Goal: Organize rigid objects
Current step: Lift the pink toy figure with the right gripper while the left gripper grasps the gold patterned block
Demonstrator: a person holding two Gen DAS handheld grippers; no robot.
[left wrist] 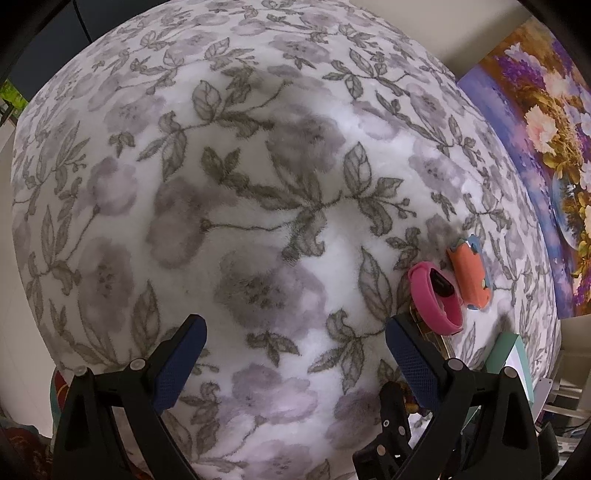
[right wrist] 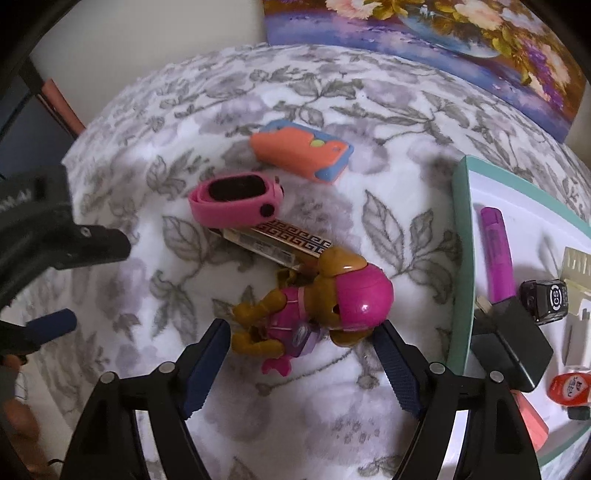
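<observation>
Tongs on the right stand wide apart over a fuzzy blanket printed with grey leaves and mauve flowers. A toy dog in a pink helmet lies on the blanket between the two padded fingers; neither pad presses on it, so nothing is gripped. Just beyond the toy lies a flat gold-patterned box, with one end tucked under a pink wristband that rests on it. Farther back and a little apart sits an orange and blue case.

To the right of the toy, a white tray with a pale green rim holds a purple marker, a black charger plug, a small dark round item marked CS and a red bottle, among other bits too small to make out.

Left tongs also stand open and empty, hanging over a bare stretch of the blanket. From that side the wristband and the orange case lie off to the right, almost touching.

A flower painting leans against the wall at the blanket's far edge.
</observation>
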